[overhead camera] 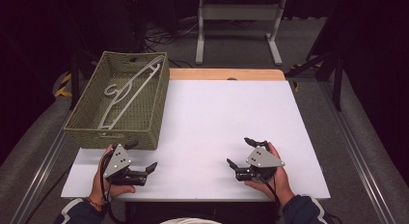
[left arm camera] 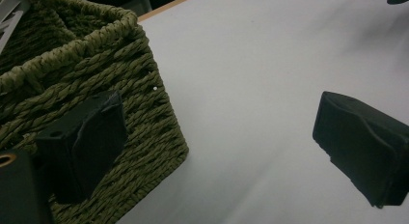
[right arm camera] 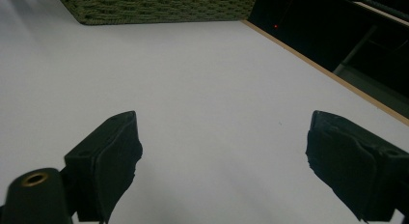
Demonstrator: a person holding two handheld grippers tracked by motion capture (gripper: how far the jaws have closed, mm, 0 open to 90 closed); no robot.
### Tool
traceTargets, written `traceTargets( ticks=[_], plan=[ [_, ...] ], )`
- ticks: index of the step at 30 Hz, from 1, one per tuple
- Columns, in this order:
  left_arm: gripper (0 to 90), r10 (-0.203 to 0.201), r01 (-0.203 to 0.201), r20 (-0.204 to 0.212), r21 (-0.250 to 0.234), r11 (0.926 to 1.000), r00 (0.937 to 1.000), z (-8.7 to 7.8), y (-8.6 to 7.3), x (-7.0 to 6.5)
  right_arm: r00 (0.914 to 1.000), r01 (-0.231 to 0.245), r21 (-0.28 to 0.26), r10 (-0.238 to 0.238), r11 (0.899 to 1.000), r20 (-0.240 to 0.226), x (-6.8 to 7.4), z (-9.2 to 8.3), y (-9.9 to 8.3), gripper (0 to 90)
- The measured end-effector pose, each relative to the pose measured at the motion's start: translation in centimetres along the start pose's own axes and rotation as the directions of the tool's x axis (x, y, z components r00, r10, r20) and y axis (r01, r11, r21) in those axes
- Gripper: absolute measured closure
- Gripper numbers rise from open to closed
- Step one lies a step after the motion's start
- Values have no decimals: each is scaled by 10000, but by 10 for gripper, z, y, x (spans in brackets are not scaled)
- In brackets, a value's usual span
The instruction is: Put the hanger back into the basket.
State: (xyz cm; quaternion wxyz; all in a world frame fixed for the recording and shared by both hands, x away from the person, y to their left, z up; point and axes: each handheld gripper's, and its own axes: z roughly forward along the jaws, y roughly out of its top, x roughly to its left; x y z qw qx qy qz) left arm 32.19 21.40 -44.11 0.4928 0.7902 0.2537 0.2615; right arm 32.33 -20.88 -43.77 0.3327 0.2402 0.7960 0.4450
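White hanger (overhead camera: 126,91) in basket (overhead camera: 87,125), hook toward person; both claws spread wide, empty.

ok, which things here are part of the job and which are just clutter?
In play:
- woven basket, at the left of the table
- white hanger lying inside the basket
- left gripper, open, beside the basket's near corner
- right gripper, open, over bare table

Just around:
- white table
- grey frame on the floor beyond the table
- cables on the floor
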Motion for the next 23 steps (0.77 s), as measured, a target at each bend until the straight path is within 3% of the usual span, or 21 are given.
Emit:
traceTargets(
  ticks=[12,16,23],
  plan=[
    [47,-24,23,94,95,10000,10000,3,0,-2,10000,-12,-221,14,9998,85,-2,-2,0,122],
    [43,212,-213,89,99,9997,9997,3,0,-2,9999,-74,-276,77,9996,83,-3,-3,1,120],
    [41,64,-66,158,146,9999,9999,5,1,-3,9998,-159,-387,163,9991,100,-5,-5,1,112]
  ],
)
